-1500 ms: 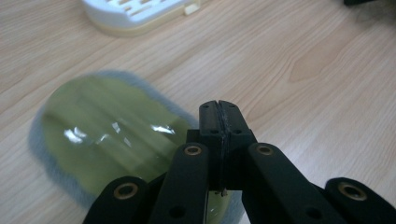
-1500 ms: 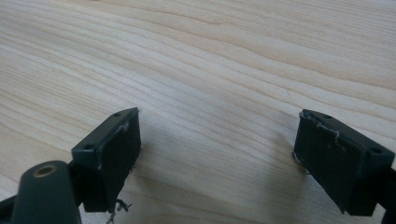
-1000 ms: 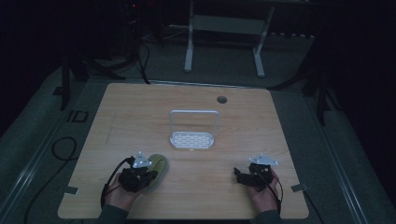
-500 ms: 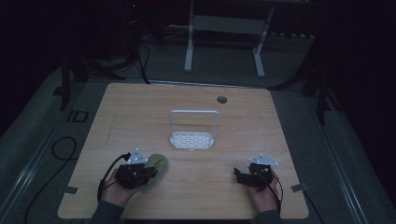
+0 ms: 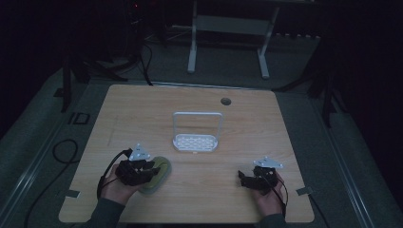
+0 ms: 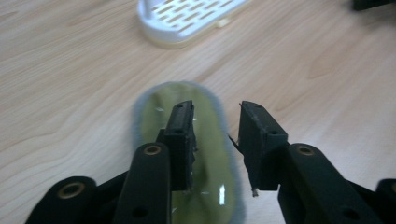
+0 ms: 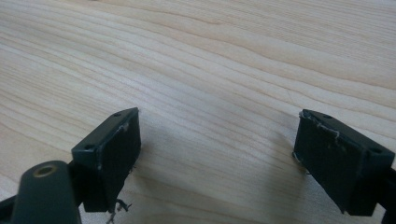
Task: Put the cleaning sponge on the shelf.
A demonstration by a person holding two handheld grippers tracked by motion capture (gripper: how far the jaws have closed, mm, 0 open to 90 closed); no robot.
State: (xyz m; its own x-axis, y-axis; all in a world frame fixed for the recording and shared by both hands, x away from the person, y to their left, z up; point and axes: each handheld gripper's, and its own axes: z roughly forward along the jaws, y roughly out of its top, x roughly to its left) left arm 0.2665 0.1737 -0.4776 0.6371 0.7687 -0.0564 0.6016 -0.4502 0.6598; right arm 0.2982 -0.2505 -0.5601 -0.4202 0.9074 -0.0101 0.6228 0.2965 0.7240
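A yellow-green sponge (image 5: 160,172) with a grey rim lies flat on the wooden table (image 5: 199,99) at the front left. My left gripper (image 5: 152,171) hovers just above it. In the left gripper view the sponge (image 6: 161,100) sits under the jaws of the left gripper (image 6: 217,119). Those jaws have just been opening; they stand apart and no pad presses on the sponge. My right gripper (image 5: 242,178) rests near the front right. It is open over bare wood, with nothing between the jaws of the right gripper (image 7: 217,140).
A white slotted dish (image 5: 195,141) with a tall wire handle stands at the table's middle, and the same white dish (image 6: 187,23) lies beyond the sponge. A round cable hole (image 5: 225,101) sits at the back. A metal stand (image 5: 228,28) is behind the table.
The left gripper's jaws have spread apart over the sponge and the hand has lifted slightly. The sponge stays on the table. The right hand has not moved.
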